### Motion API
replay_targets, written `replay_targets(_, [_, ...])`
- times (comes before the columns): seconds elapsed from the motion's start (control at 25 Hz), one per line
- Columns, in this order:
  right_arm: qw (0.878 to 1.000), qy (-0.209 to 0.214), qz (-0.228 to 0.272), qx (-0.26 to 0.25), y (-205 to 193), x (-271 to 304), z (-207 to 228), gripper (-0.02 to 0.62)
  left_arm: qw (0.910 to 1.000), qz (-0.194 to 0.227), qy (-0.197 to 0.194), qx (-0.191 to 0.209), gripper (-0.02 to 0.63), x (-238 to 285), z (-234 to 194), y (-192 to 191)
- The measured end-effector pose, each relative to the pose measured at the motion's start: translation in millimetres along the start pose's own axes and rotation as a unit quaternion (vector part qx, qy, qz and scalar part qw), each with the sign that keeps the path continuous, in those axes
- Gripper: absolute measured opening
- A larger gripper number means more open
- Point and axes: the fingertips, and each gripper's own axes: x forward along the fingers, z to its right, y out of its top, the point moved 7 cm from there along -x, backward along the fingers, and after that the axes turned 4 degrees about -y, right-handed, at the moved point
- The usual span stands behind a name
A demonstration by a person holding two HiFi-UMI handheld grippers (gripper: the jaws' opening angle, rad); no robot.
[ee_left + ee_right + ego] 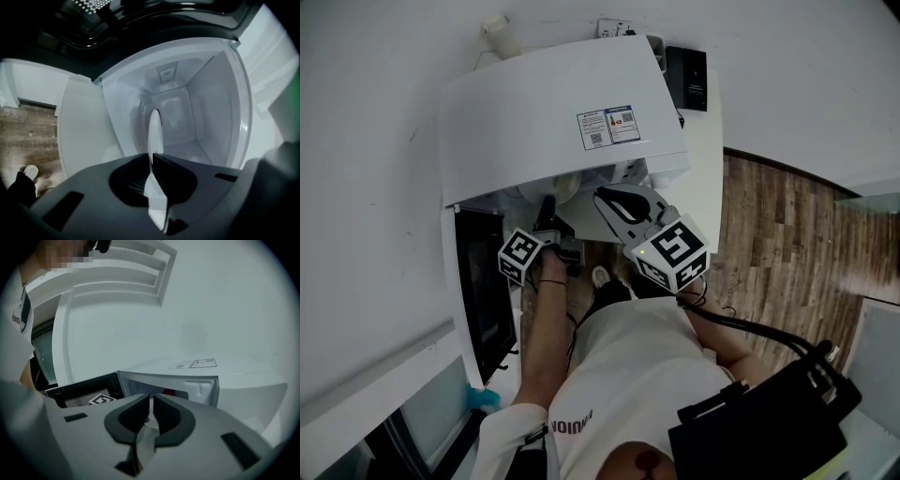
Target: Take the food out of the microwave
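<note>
One step looks done: the microwave (553, 112) has its door (483, 281) open, and your left gripper (152, 159) is clamped on the rim of the white plate (154, 131), which sits inside the cavity with the red food (169, 393). Your right gripper (151, 411) waits outside, jaws together on nothing. Lifting the white plate out remains.

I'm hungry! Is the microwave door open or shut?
Open. The door stands swung out left of the microwave, baring its white inside.
</note>
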Motion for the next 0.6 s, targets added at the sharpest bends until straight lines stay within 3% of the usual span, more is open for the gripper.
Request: replay_targets(0.6, [1.000,-0.001,-0.002,0.000,-0.8,0.7,-0.1,0.025,0.9981,-0.009,-0.045,-0.040,0.026,-9.5,3.6,-5.1])
